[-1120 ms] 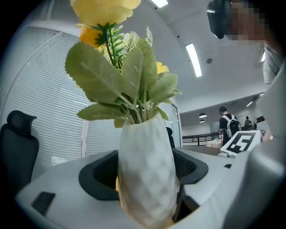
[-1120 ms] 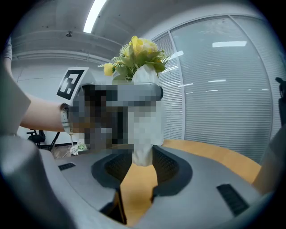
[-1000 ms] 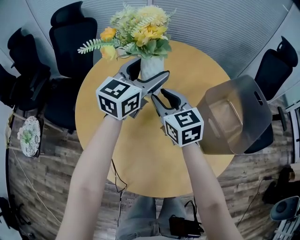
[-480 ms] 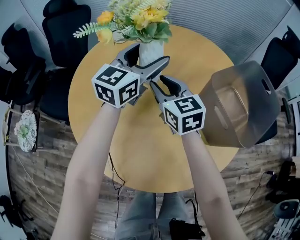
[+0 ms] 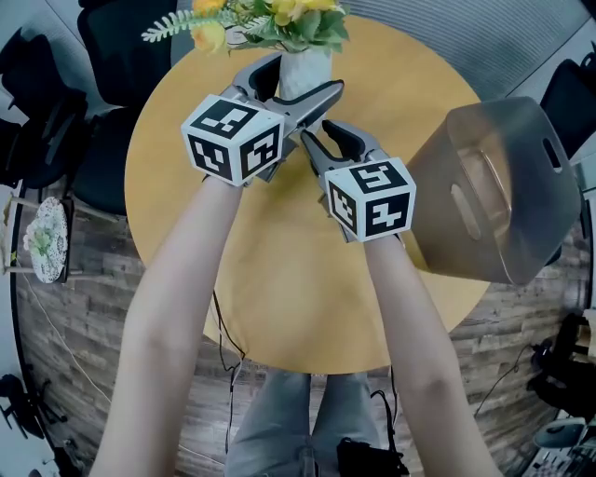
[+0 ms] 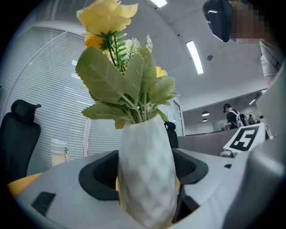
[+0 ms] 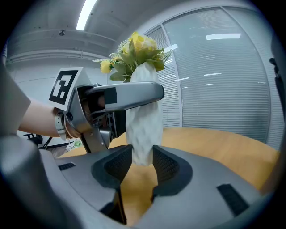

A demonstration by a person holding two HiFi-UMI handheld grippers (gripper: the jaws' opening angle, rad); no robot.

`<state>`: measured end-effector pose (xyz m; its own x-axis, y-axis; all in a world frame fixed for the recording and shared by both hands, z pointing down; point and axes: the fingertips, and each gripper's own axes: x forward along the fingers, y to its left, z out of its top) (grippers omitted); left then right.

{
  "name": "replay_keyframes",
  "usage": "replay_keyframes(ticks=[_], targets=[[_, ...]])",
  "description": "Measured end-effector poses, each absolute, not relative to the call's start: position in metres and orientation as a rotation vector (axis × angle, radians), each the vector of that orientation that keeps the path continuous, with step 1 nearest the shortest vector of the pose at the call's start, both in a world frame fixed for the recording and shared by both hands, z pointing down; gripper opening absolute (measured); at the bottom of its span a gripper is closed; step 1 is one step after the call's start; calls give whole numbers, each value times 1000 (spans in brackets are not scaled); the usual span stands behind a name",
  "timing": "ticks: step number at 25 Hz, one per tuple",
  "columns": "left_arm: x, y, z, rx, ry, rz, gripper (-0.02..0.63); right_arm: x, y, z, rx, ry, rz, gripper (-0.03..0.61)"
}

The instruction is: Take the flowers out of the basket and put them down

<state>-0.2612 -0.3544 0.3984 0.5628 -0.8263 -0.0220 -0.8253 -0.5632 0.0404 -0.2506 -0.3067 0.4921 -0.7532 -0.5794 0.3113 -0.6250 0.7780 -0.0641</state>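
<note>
A white faceted vase [image 5: 303,70] with yellow flowers [image 5: 270,14] and green leaves sits at the far side of the round wooden table [image 5: 279,279]. My left gripper [image 5: 303,76] is shut on the vase body [image 6: 145,179], one pad on each side. Whether the vase base touches the table I cannot tell. My right gripper [image 5: 321,135] hovers just in front of the vase, open, with nothing between its pads [image 7: 142,161]. The grey-brown basket [image 5: 503,186] with handle slots stands at the table's right edge, nothing in it.
Black office chairs [image 5: 121,56] ring the table at the far left and far right. A round patterned dish [image 5: 42,242] sits low at the left. Cables [image 5: 223,335] hang below the table's near edge. Window blinds [image 7: 223,76] lie behind the table.
The head view has tilted, so vase, grippers and basket sit higher in the picture. The left gripper keeps its hold on the vase; the right stays close in front.
</note>
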Motion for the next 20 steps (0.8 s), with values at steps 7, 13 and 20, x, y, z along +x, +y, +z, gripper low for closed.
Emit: replay_keyframes(ticks=[7, 13, 20], targets=[[-257, -349, 435, 2778, -1458, -22, 365, -249, -304, 530, 939, -2670, 244, 161], [-258, -351, 453, 2774, -1470, -25, 365, -248, -309, 550, 942, -2634, 246, 161], [-262, -355, 470, 2773, -1502, -5, 365, -254, -313, 566, 926, -2615, 256, 161]])
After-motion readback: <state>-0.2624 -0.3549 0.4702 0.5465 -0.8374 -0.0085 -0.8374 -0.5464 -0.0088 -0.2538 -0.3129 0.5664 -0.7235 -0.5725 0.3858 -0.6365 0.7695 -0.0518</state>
